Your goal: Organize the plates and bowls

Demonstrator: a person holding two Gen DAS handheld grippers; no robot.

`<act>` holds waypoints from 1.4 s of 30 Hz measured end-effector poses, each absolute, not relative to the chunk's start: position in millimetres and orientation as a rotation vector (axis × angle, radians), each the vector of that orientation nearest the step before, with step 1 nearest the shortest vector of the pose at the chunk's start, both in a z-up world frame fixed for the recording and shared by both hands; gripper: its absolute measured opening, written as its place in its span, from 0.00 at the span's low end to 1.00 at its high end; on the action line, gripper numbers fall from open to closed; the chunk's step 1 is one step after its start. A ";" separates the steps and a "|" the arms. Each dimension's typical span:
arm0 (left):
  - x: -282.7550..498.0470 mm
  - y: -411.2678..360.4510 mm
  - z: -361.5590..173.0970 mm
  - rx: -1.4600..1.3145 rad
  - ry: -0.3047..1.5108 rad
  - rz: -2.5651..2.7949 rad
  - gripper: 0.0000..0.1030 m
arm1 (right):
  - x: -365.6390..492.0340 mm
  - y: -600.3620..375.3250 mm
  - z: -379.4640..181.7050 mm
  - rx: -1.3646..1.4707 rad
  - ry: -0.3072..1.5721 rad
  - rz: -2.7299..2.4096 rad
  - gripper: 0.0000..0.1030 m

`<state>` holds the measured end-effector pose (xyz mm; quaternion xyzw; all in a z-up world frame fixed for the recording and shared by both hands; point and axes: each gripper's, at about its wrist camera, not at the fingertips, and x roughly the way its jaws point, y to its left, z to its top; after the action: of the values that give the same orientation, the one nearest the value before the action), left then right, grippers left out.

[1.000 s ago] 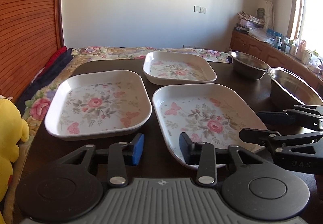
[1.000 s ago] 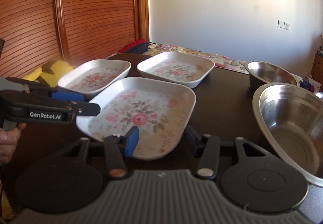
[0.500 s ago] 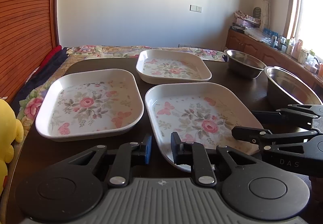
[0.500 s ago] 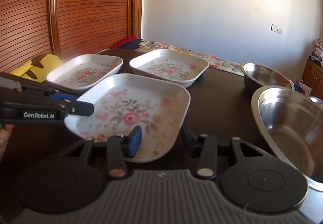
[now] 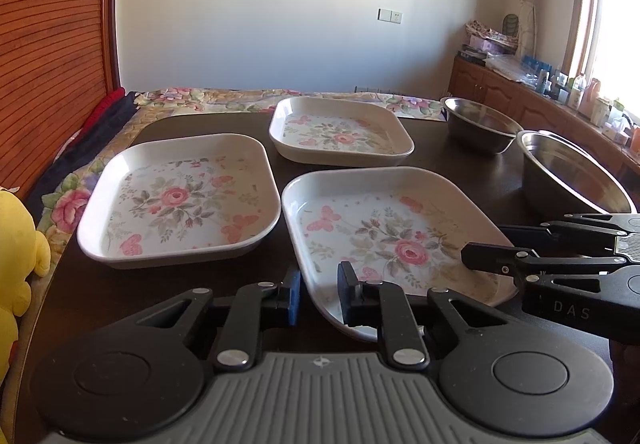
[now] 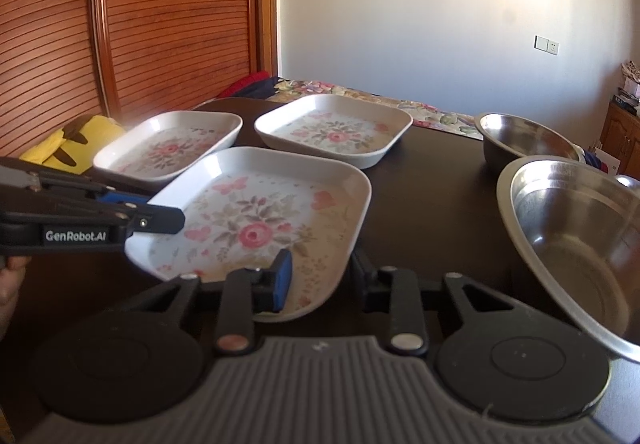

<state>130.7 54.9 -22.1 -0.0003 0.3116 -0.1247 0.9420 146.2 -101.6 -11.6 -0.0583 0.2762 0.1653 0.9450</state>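
Plates (image 5: 384,244): glossy white, floral, rounded-square | bowls (image 6: 576,244): shiny steel, round

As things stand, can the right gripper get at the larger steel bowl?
Probably not at once: the right gripper has its jaws closing on the near plate, rim between them. Otherwise the way looks free: the larger steel bowl sits just beside it, nothing between.
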 end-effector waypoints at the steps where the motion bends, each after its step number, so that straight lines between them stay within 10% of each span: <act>1: 129.2 54.6 -20.8 0.000 0.633 -0.255 0.20 | 145.3 -102.2 -11.1 -0.113 0.561 0.339 0.30; 42: 37.1 57.5 -34.7 -0.001 0.621 -0.252 0.20 | 50.1 -103.1 -18.4 -0.068 0.529 0.345 0.30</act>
<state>37.1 57.5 -34.7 -0.0004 0.3049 -0.1238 0.9443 50.1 -103.1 -18.4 -0.0332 0.2599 0.1696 0.9500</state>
